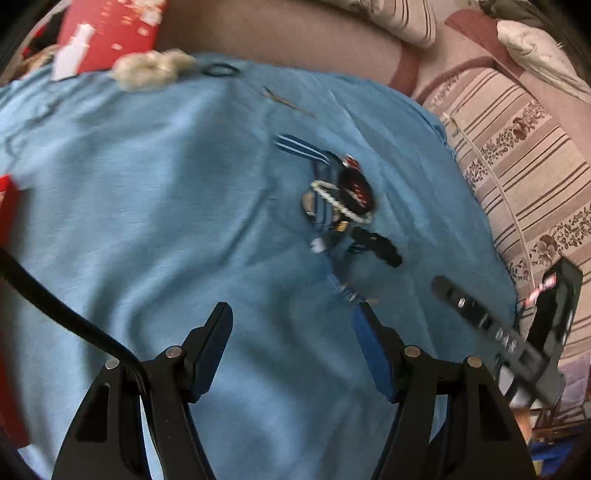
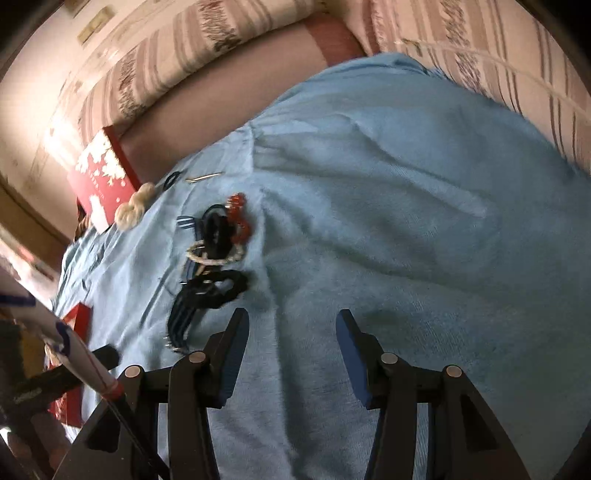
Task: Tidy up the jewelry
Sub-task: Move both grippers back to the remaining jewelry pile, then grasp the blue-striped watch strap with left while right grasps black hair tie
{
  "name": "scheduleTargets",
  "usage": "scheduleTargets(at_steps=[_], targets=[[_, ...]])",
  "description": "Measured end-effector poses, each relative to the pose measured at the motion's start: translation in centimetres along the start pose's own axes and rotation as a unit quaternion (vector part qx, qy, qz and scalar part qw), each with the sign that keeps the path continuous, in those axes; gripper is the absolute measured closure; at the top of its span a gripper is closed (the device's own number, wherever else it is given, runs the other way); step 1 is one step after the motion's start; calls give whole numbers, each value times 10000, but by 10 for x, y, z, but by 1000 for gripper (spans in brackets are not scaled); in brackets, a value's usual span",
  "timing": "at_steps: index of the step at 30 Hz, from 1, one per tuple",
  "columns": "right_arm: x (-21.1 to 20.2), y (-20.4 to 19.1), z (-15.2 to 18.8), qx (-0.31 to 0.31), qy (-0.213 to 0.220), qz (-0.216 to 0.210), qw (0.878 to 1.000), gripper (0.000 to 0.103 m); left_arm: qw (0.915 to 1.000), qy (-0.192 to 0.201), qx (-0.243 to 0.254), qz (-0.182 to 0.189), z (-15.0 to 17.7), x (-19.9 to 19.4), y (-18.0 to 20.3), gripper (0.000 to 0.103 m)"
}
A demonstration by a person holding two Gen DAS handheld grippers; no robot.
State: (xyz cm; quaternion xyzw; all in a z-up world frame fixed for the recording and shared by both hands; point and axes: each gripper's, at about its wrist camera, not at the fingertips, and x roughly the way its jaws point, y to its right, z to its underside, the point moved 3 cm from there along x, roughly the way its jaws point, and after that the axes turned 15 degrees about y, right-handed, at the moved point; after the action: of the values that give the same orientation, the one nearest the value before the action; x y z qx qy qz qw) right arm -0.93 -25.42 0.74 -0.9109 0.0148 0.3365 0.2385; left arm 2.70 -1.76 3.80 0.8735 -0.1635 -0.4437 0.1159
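A pile of jewelry lies on a blue cloth (image 1: pixel 147 206): a white bead bracelet (image 1: pixel 338 202), a black and red piece (image 1: pixel 356 188), a blue striped band (image 1: pixel 301 147) and a black scrunchie (image 1: pixel 380 247). My left gripper (image 1: pixel 293 314) is open and empty, just below the pile. In the right wrist view the same pile shows the bead bracelet (image 2: pixel 214 256), a red bead piece (image 2: pixel 240 218) and the black scrunchie (image 2: pixel 218 288). My right gripper (image 2: pixel 291 321) is open and empty, to the right of the pile. The right gripper also shows in the left wrist view (image 1: pixel 480 317).
A red box (image 1: pixel 107 33) and a cream scrunchie (image 1: pixel 151 68) lie at the cloth's far edge, with a black hair tie (image 1: pixel 219 70) and a thin pin (image 1: pixel 288 101). Another red piece (image 2: pixel 74 354) sits at the left. Striped bedding (image 1: pixel 524 158) surrounds the cloth.
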Motion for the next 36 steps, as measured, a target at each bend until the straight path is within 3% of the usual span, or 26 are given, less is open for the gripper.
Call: scheduleTargets(at_steps=[4, 5, 7, 9, 10, 19, 24, 28, 31, 33, 36], targets=[[4, 5, -7, 50, 118, 16, 9999, 50, 9997, -209, 92, 81, -4, 38, 17, 38], [5, 5, -8, 13, 119, 50, 9999, 50, 9996, -240, 121, 55, -4, 45, 20, 44], [7, 4, -6, -20, 105, 79, 9999, 50, 9993, -273, 233, -79, -5, 56, 23, 59], [7, 1, -6, -150, 133, 119, 9997, 50, 9986, -195, 429, -220, -8, 58, 25, 96], [7, -1, -6, -236, 143, 151, 9995, 50, 9988, -248, 396, -120, -9, 58, 24, 98], [7, -7, 0, -516, 121, 268, 9982, 50, 9996, -90, 225, -111, 11, -18, -31, 99], [8, -11, 3, -647, 101, 343, 9973, 50, 9993, -21, -127, -365, 41, -59, -88, 99], [9, -18, 7, -973, 107, 500, 9939, 50, 9982, 85, -534, -259, 52, -69, -114, 98], [11, -26, 12, -1296, 125, 661, 9893, 49, 9978, 207, -591, -197, 57, -71, -117, 90], [11, -32, 17, -1534, 136, 754, 9852, 49, 9981, 245, -549, -107, 58, -67, -111, 73], [11, -43, 23, -1814, 126, 796, 9801, 48, 9983, 328, -457, -119, 59, -64, -104, 68]])
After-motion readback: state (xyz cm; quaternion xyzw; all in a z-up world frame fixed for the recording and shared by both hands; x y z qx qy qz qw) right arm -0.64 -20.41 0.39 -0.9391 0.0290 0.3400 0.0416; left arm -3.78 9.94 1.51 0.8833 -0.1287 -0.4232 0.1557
